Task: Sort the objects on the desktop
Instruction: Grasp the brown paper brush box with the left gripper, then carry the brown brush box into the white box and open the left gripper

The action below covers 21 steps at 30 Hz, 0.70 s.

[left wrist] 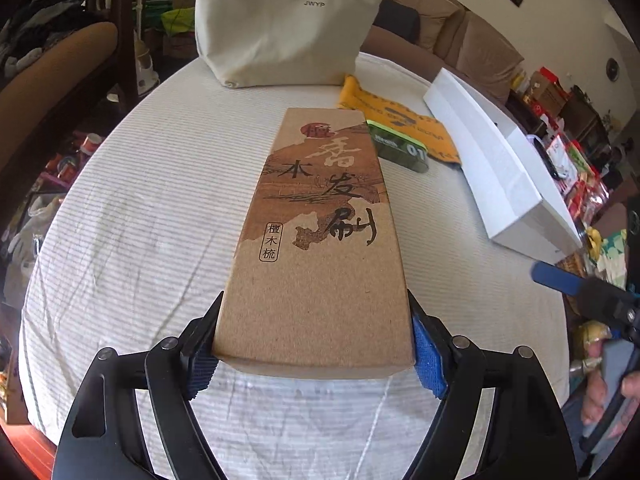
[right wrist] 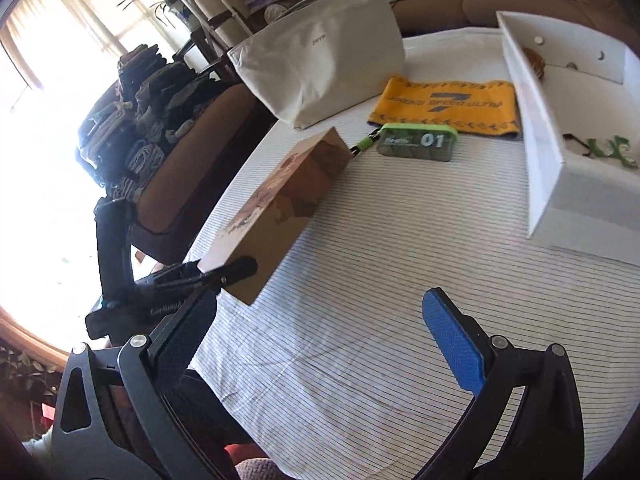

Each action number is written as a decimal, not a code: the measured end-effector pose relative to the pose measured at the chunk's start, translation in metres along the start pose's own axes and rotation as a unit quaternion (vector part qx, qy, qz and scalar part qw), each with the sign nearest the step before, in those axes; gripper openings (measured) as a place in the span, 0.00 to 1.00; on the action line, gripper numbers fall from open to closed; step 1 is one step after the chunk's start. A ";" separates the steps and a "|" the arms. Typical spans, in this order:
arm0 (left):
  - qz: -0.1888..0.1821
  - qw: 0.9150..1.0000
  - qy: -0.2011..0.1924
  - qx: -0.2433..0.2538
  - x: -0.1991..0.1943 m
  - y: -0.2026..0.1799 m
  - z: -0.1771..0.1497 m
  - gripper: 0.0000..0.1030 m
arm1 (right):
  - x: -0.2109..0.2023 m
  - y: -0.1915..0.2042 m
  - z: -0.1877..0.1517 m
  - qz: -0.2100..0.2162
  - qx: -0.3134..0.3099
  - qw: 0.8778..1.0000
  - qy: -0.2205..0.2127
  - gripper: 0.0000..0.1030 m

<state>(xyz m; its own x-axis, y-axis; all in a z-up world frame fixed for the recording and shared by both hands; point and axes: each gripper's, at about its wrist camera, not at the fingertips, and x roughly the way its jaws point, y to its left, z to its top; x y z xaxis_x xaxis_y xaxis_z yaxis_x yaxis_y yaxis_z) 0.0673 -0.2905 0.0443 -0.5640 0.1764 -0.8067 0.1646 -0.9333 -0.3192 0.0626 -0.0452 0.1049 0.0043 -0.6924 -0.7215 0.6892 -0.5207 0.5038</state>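
A: Left wrist view. Left claw [left wrist: 316, 344] clamped on the near end of the kraft comb box [left wrist: 316, 232], one pad on each long side. Box runs up the centre of the frame, far end toward the beige pouch [left wrist: 280, 20] at top centre. Whether it is lifted clear of the striped worktop [left wrist: 140, 200] cannot be told here.

B: Neighbours?

A: Green-lidded case [left wrist: 400, 148] just beside the box's far right corner, lying on the yellow cloth [left wrist: 400, 120]. White tray [left wrist: 508, 172] in the right of the frame. Right claw's blue pad visible at the right edge.

B: Right wrist view?

A: Right claw [right wrist: 320, 340] spread wide, nothing between the pads, low in the frame over bare worktop. Comb box left of centre, held at its near end only; far end near the case's lanyard [right wrist: 366, 142]. Tray at upper right already holds small items.

B: Risks?

A: Judgement: an end grip on a long box leaves the free end to droop or twist between the pads. Swinging it toward the tray could knock the case or snag its lanyard, dragging the cloth.
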 end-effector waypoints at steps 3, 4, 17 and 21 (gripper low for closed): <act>-0.026 1.000 0.009 -0.012 -0.016 -0.007 -0.026 0.79 | 0.031 -0.004 0.005 0.030 0.038 0.999 0.014 1.00; -0.034 0.999 0.009 -0.016 -0.021 -0.010 -0.035 0.79 | 0.040 -0.007 0.004 0.035 0.055 0.998 0.017 1.00; -0.066 0.998 -0.006 -0.003 -0.054 -0.039 -0.104 0.78 | 0.096 -0.035 -0.024 0.089 0.160 0.979 0.085 0.61; -0.073 0.997 -0.024 -0.005 -0.068 -0.041 -0.107 0.78 | 0.082 -0.025 -0.024 0.097 0.137 0.983 0.070 0.60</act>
<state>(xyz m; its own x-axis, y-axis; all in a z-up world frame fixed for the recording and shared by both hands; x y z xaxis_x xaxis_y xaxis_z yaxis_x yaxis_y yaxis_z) 0.1859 -0.2312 0.0592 -0.6203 0.2958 -0.7264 0.0853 -0.8952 -0.4373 0.0630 -0.0771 0.0214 0.2300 -0.7265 -0.6476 0.4443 -0.5136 0.7340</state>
